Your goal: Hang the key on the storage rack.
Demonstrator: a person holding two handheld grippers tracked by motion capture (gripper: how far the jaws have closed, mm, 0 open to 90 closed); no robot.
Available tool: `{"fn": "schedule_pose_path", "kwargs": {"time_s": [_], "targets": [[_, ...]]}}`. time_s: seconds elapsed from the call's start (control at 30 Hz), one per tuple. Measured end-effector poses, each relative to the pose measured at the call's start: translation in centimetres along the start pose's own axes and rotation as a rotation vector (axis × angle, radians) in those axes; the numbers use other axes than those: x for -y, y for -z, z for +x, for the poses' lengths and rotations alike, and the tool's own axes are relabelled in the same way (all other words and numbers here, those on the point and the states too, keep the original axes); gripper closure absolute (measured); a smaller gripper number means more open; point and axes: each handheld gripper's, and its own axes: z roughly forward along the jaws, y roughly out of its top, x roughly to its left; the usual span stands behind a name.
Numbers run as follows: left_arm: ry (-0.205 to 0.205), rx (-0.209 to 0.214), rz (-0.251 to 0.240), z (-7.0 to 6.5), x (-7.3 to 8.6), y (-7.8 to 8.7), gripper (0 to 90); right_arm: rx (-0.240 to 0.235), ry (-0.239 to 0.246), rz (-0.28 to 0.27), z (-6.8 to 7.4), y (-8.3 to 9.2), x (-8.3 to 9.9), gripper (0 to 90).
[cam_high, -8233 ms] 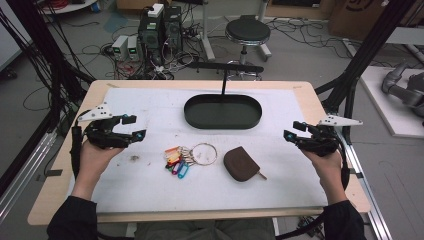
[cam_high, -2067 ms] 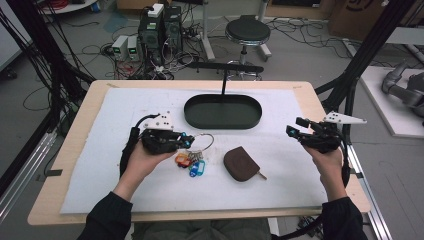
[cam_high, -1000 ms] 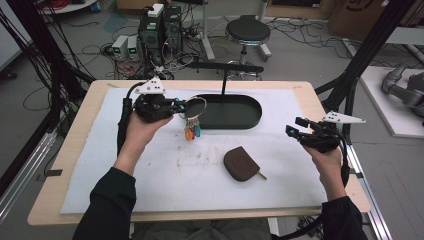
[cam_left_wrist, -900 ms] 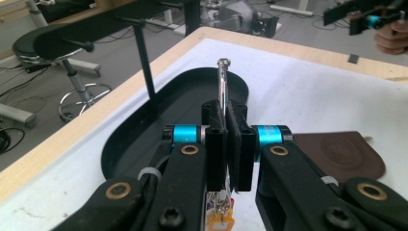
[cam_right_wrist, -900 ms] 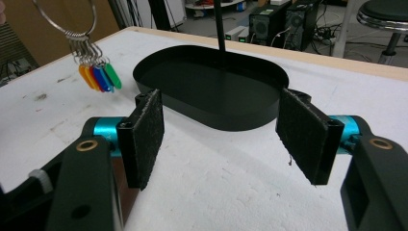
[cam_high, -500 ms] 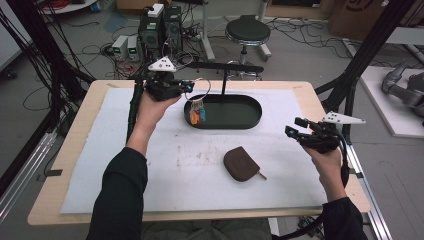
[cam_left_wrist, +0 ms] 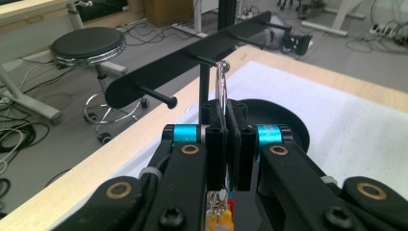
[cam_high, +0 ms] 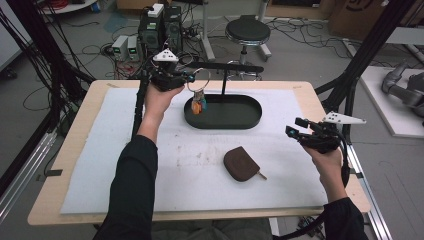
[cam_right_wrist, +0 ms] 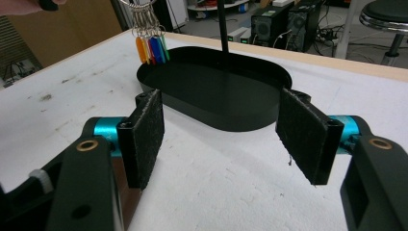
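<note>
Key ring with coloured tags, hanging above the black oval tray's left end.

A light wooden table carries a white mat covering most of its top, on which rest a black oval tray with an upright post and pegged crossbar toward the far edge, and a brown pouch nearer the person.

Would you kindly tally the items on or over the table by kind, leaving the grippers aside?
Key ring with coloured tags: 1
Black oval tray with peg stand: 1
Brown pouch: 1
White mat: 1
Total: 4
</note>
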Motion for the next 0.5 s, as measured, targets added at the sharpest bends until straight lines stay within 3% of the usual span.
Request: {"fn": "schedule_pose_path", "kwargs": {"time_s": [0.23, 0.5], "targets": [[0.032, -0.012, -0.025, 0.9, 0.3, -0.3, 86.8, -0.002, 0.003, -0.005, 0.0, 0.1, 0.0, 34.7], [0.059, -0.017, -0.02, 1.5, 0.8, -0.8, 86.8, -0.001, 0.0, -0.007, 0.0, 0.2, 0.0, 34.7]]}}
